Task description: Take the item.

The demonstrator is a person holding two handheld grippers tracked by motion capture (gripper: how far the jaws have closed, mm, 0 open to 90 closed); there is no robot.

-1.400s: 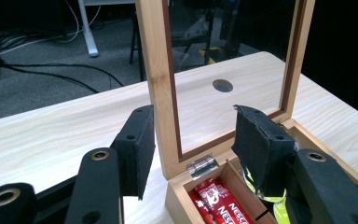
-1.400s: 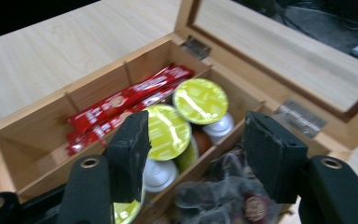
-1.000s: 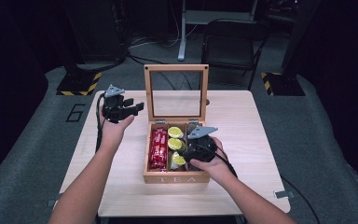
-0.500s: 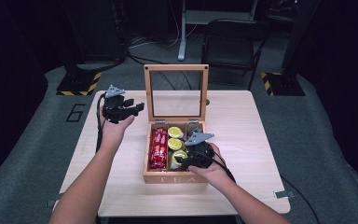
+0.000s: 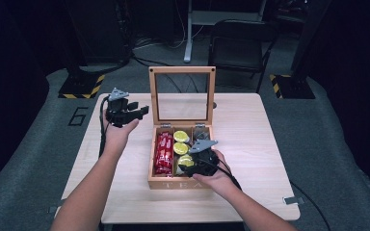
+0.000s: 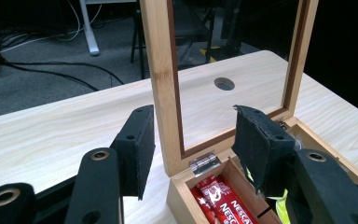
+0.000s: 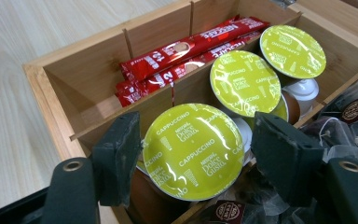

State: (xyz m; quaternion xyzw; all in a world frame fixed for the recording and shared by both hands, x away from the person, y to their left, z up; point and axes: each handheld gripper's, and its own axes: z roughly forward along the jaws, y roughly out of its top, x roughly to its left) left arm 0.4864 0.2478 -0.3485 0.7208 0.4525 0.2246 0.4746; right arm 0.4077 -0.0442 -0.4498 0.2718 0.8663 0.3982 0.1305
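A wooden tea box (image 5: 180, 184) stands mid-table with its glass-paned lid (image 5: 182, 70) upright. Red Nescafe sachets (image 7: 186, 51) fill its left compartment, and three yellow-green Dolce Gusto capsules lie in the middle one. My right gripper (image 7: 198, 158) is open, with one jaw on each side of the nearest cappuccino capsule (image 7: 193, 149) and small gaps showing. From above, this right gripper (image 5: 195, 161) sits over the box's front. My left gripper (image 5: 139, 112) hovers left of the lid. That left gripper (image 6: 196, 149) is open and holds nothing, with the lid's frame post (image 6: 165, 84) beyond it.
Dark tea bags (image 7: 349, 121) lie in the box's right compartment. The tabletop has a round hole (image 6: 224, 83) behind the lid. A chair (image 5: 236, 48) and cables stand on the floor beyond the table's far edge. Bare wood lies left and right of the box.
My right gripper has slid slightly toward the box's front and lower over the nearest capsule. The left gripper has stayed in place.
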